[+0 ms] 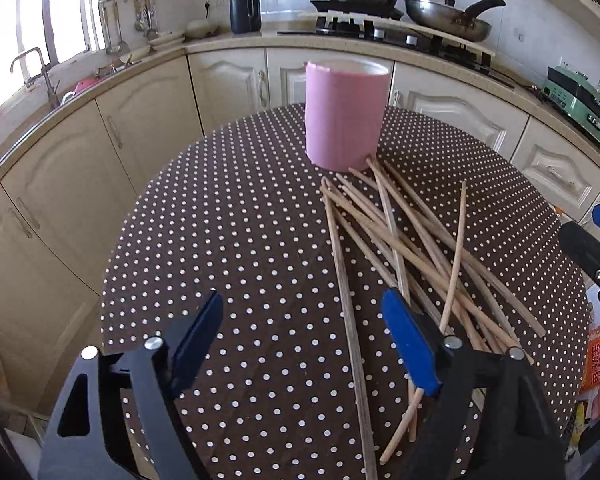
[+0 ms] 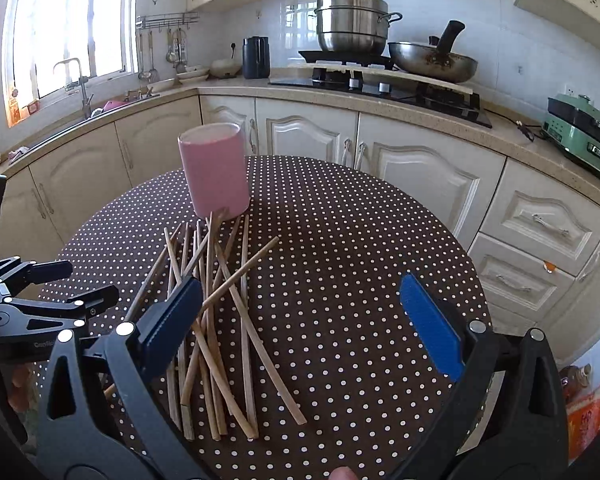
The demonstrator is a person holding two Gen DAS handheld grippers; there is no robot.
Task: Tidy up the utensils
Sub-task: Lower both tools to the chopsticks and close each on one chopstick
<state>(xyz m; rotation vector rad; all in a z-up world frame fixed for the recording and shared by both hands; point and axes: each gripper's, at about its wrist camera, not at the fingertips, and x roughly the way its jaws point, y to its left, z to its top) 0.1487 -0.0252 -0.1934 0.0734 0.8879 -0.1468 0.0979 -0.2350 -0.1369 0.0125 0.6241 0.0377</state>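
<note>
Room: a kitchen with cream cabinets (image 2: 420, 168) along a curved counter (image 2: 380, 106), a window (image 2: 68, 28) above a sink tap (image 2: 80, 80), and a hob (image 2: 380, 84) at the back wall.
Table: round, under a brown cloth with white dots (image 1: 240, 240); it carries the cup and the sticks.
Hob load: one stacked steel pot (image 2: 352, 26) and one pan (image 2: 432, 60) with a dark handle.
Counter items: one black kettle (image 2: 256, 58) near the corner, one green appliance (image 2: 580, 132) at the right end.
Cup: one pink cup (image 1: 346, 114), upright near the far edge of the table, its base just beside the far tips of the sticks.
Chopsticks: a loose crossed pile of wooden chopsticks (image 1: 400, 240), about a dozen, exact count unclear; they run from the cup toward the near edge, right of the table's middle.
Left gripper (image 1: 304, 336): jaws apart, nothing between the pads; one stick passes just inside its right pad, the pile mostly lies to its right.
Right gripper (image 2: 304, 320): jaws spread wide, empty; the pile lies at and behind its left pad, bare cloth between the pads.
Grippers count: two, each with blue pads.
</note>
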